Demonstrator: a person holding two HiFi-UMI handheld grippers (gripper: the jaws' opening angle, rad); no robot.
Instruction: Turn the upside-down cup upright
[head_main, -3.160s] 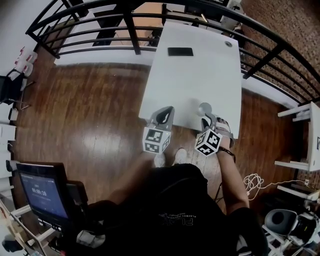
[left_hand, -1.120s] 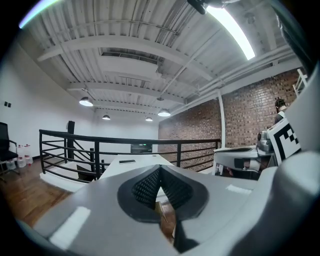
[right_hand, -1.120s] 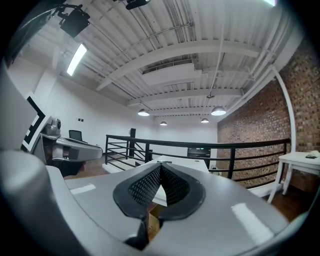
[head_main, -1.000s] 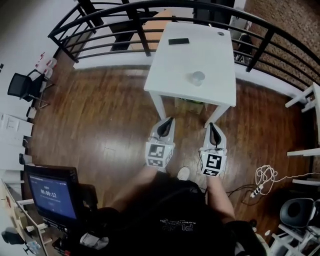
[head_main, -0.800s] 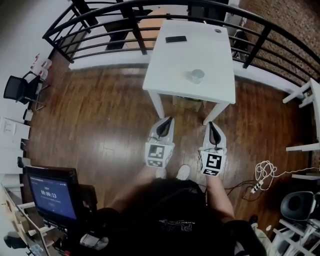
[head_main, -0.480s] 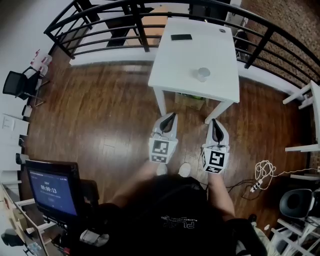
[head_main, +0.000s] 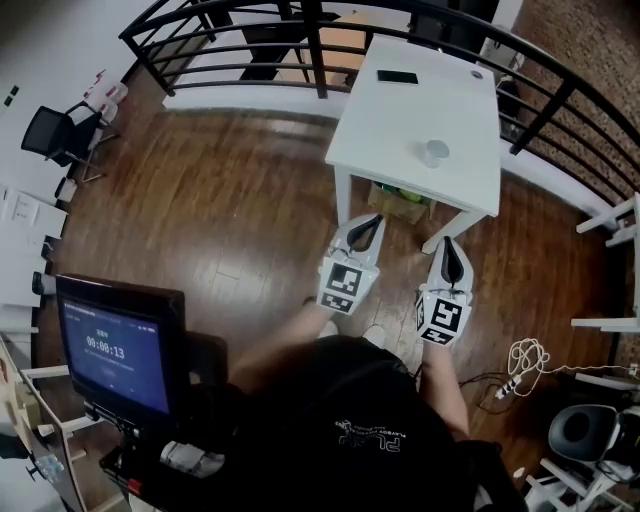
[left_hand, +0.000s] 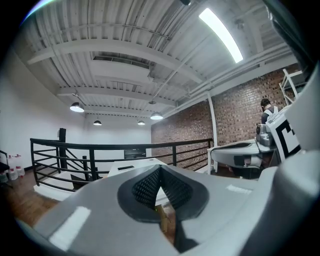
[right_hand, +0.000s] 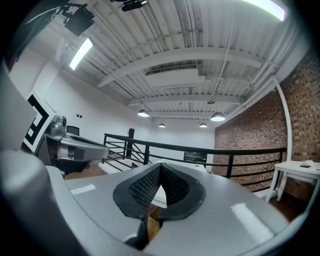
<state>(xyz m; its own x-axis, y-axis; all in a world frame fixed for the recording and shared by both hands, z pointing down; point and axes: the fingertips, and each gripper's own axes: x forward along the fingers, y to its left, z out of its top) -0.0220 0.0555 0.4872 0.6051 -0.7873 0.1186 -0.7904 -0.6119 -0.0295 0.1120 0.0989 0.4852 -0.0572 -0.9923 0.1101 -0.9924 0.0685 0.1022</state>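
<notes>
The left gripper (head_main: 366, 226) and right gripper (head_main: 452, 255) are held with fingers (left_hand: 145, 189) closed, empty. The cup (head_main: 435, 152), seemingly light and rigid, is seen on the worktop (head_main: 400, 120) at twelve o'clock; its sidewall should be taken.

We see a small, pale, see-through cup (head_main: 434, 152) standing alone on the white table (head_main: 400, 115), toward its near edge. We cannot tell which end is up.

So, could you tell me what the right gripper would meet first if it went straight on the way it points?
Probably the near edge of the white table; the right gripper, shut, points about level at it, though depth is unclear.
</notes>
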